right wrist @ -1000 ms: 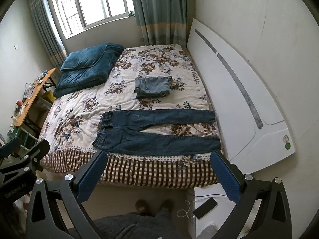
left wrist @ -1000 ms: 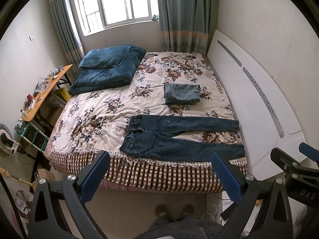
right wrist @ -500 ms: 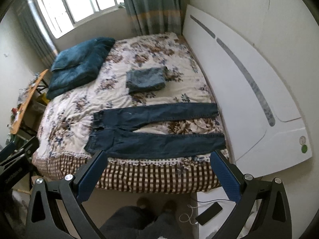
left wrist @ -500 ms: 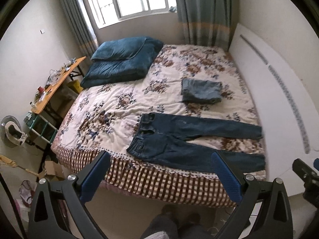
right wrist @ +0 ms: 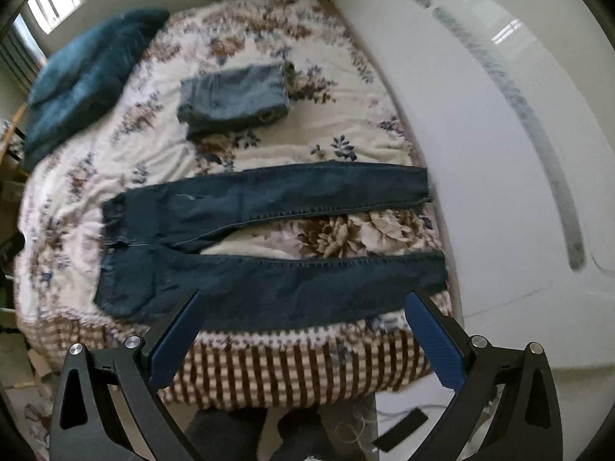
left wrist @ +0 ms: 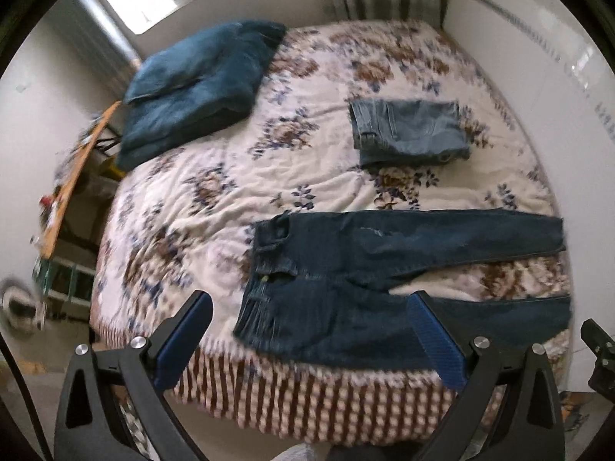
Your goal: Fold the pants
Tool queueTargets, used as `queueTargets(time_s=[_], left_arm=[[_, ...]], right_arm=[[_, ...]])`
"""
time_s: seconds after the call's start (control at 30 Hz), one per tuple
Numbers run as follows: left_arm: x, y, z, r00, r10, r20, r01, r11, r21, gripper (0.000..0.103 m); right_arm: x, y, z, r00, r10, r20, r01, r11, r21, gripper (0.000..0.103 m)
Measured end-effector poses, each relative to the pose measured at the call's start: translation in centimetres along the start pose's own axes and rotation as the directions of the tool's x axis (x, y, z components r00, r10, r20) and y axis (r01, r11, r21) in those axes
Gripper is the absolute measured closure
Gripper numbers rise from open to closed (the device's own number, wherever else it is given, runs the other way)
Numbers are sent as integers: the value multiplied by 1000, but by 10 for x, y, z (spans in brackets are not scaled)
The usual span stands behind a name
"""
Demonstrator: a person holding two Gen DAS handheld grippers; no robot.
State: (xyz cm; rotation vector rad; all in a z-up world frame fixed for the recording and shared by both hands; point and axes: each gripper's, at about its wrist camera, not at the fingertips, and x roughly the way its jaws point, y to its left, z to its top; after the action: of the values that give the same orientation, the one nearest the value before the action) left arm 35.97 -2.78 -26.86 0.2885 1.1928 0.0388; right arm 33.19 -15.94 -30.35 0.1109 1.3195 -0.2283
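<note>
Lying flat near the front edge of the bed (left wrist: 238, 176), the dark pants (left wrist: 346, 269) are spread with legs parted. Folded light jeans (right wrist: 234, 96) are seen beyond. Left tongs (left wrist: 307, 342) and right tongs (right wrist: 303, 338) are held wide apart, empty, above the edge.

left wrist: high, foot-side | right wrist: same | shared: bed (left wrist: 269, 176), pants (right wrist: 269, 238)

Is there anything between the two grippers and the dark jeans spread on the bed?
Nothing visible. The dark jeans lie flat at the bed's near edge, uncovered; the folded light jeans sit farther back.
</note>
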Motion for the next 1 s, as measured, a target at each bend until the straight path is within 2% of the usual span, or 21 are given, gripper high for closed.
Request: queueTargets(time_s=[0.1,0.23,0.27,0.33,0.4,0.47,0.57,0.63,0.67,0.7,0.73,0.77,0.83,0.87,0.9,0.93,0.97,1.0], left_arm=[[70,-7,35,999,-1,-47,5,997,82,2],[180,-26,74,992,4,-129,27,972,234,14],[208,-32,80,987,2,-160,43,959,280,19],[249,-42,88,975,-24,-219,96,940,327,23],[296,-57,91,951,-71,-301,186,909,374,26],[328,-70,90,934,-85,-346,240,869,433,26],[376,-92,84,908,-73,-412,305,788,534,26],[403,-104,74,870,-81,-487,389,718,577,26],[409,-106,72,860,-77,-505,407,701,585,26],[419,-110,66,838,-70,-542,445,663,602,26],[424,-112,64,828,-62,-558,460,645,610,24],[429,-113,65,817,-64,-573,476,635,608,24],[431,-115,70,808,-75,-585,491,636,596,25],[429,-116,72,809,-80,-583,494,632,598,33],[426,-116,76,812,-88,-577,496,626,602,39],[421,-116,78,813,-96,-575,502,618,606,54],[414,-116,80,821,-103,-561,500,603,621,67],[407,-113,83,826,-104,-554,494,609,621,71]], right_arm=[[80,33,48,998,-46,-33,43,995,-84,0],[188,78,106,995,-48,-91,26,973,-228,0],[207,86,116,994,-43,-104,15,965,-261,0],[262,104,143,987,-41,-153,-14,938,-348,0],[309,117,163,978,-56,-200,-33,908,-417,0],[353,132,176,960,-59,-275,-84,872,-482,0],[408,146,184,927,-77,-367,-155,813,-562,0],[444,160,187,901,-121,-416,-193,749,-635,0],[462,168,186,885,-145,-442,-219,708,-672,0],[476,174,183,872,-170,-460,-241,669,-704,3],[487,178,180,865,-197,-461,-248,631,-735,5],[494,182,178,861,-214,-462,-253,607,-753,8],[508,188,175,845,-209,-493,-297,584,-756,24],[508,190,174,839,-194,-508,-319,581,-748,37],[507,191,174,838,-176,-517,-336,580,-742,56],[501,193,175,850,-138,-507,-347,577,-739,66],[497,192,177,863,-117,-492,-342,582,-738,80],[492,190,178,872,-89,-480,-341,592,-730,87]])
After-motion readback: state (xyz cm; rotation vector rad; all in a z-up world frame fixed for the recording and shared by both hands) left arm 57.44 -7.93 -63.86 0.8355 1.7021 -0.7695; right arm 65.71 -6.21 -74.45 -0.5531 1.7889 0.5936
